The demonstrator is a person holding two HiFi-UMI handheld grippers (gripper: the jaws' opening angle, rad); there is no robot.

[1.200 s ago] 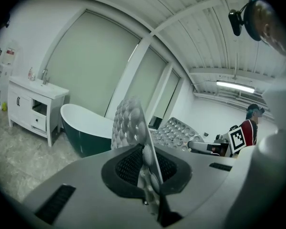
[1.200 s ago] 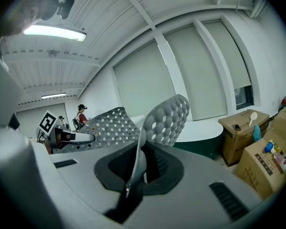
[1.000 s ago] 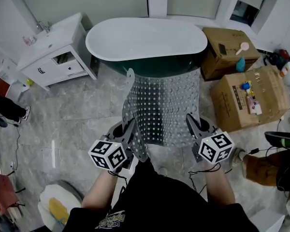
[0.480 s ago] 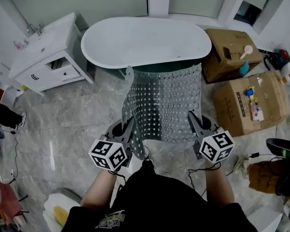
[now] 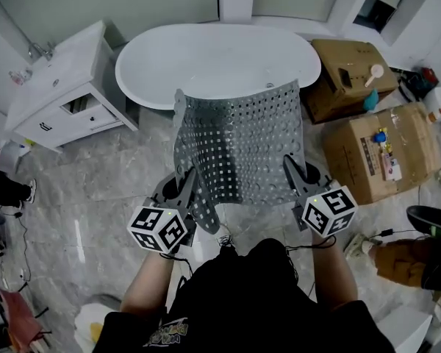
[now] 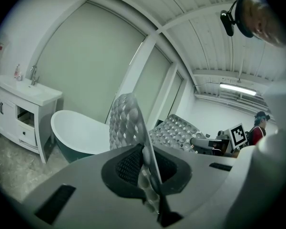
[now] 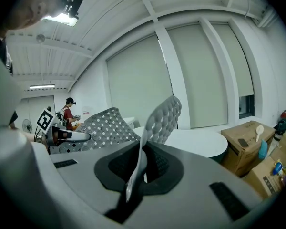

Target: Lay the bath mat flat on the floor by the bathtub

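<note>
Left gripper (image 5: 189, 190) and right gripper (image 5: 292, 173) each pinch a corner of the bath mat (image 5: 239, 145), held aloft before the bathtub (image 5: 213, 57), which likely needs lowering flat next.

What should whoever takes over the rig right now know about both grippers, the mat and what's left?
Left gripper: shut on the near left edge of the bath mat.
Right gripper: shut on its near right corner.
Mat: held up off the floor, spread between the grippers and curling. In the head view its far edge overlaps the near rim of the bathtub.
Done: mat gripped on both sides, in front of the tub.
Left: lower it, lay it flat on the floor beside the tub, then let go.
</note>
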